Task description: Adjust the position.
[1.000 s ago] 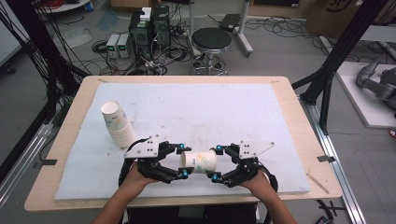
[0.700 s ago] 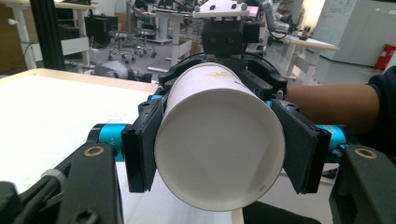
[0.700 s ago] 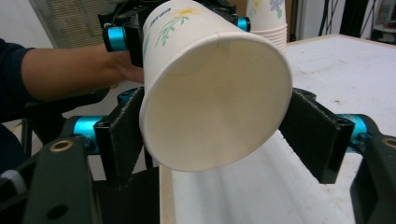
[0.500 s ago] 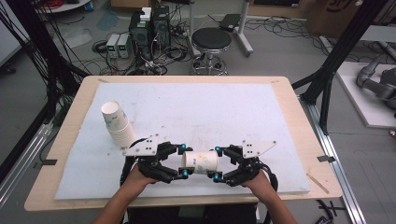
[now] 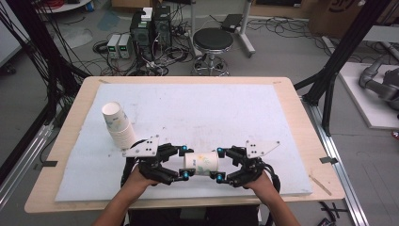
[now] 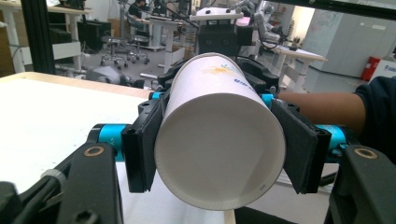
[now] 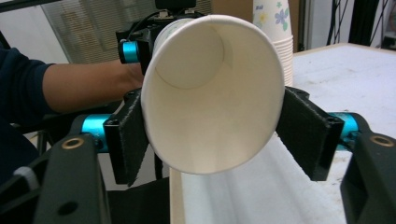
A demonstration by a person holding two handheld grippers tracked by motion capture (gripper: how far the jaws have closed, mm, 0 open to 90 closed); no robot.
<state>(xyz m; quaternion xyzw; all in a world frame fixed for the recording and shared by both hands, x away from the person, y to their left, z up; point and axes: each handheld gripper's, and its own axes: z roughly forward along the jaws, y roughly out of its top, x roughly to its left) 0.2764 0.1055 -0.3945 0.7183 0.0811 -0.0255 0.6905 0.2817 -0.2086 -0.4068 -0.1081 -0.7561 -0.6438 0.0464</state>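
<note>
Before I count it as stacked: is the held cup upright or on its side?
On its side: the paper cup lies level between both grippers, its open mouth facing the right gripper.

Paper cup [image 6: 219,144] lying sideways, base first, clamped between black fingers [image 6: 142,142]

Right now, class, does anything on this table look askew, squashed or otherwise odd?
Yes. The paper cup lies sideways between the left gripper and right gripper, and its open rim is squashed into an oval in the right gripper view. The stack of cups leans, tilted on the white mat.
</note>
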